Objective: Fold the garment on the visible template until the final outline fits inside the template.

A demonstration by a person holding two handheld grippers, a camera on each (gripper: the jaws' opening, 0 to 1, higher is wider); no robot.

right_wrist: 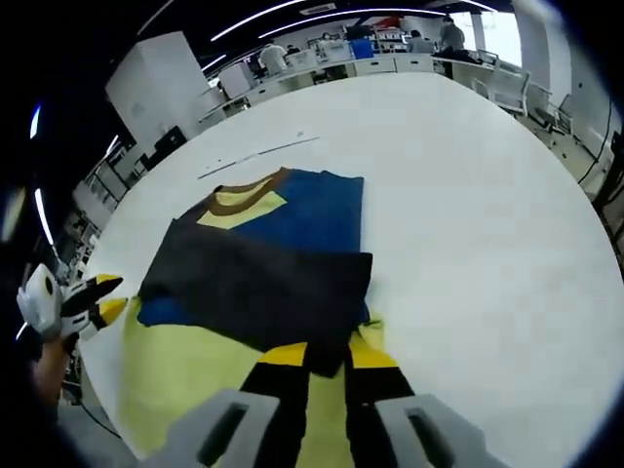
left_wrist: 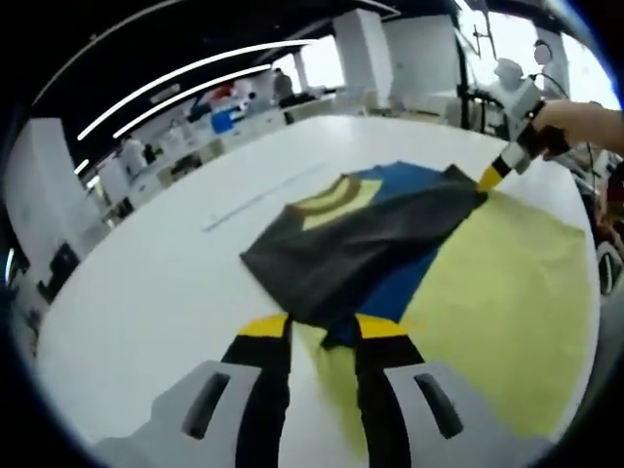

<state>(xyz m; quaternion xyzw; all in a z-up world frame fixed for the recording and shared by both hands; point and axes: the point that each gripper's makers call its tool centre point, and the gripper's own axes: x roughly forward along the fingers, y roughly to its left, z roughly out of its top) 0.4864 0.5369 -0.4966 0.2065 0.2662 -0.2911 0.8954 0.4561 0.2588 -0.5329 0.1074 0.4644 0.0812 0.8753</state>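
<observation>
Garment (left_wrist: 361,239): a blue shirt with a brown collar and a yellow inner neck panel lies on a pale yellow template sheet (left_wrist: 507,292), which is spread on a large white table (left_wrist: 175,292). A dark grey-black part of the shirt is folded diagonally across the blue body, so at least one fold looks done. The far part of the shirt, collar included, reaches past the yellow sheet onto bare table, so the outline does not seem to fit inside the template yet, and more folding looks needed. In the left gripper view, the left gripper (left_wrist: 322,327) comes up from the near side of the shirt, its two black jaws with yellow tips standing to either side of the nearest corner of cloth. Whether they are pinching that corner cannot be told. In the same view the right gripper (left_wrist: 492,175) reaches to the far corner of the dark fold, held by a person's hand (left_wrist: 575,122). The right gripper view shows the right gripper (right_wrist: 322,356) with its jaws close together at the near edge of the dark fold, and it looks to be grasping that cloth. The left gripper (right_wrist: 107,297) appears there at the shirt's left corner, its yellow tips parted.
</observation>
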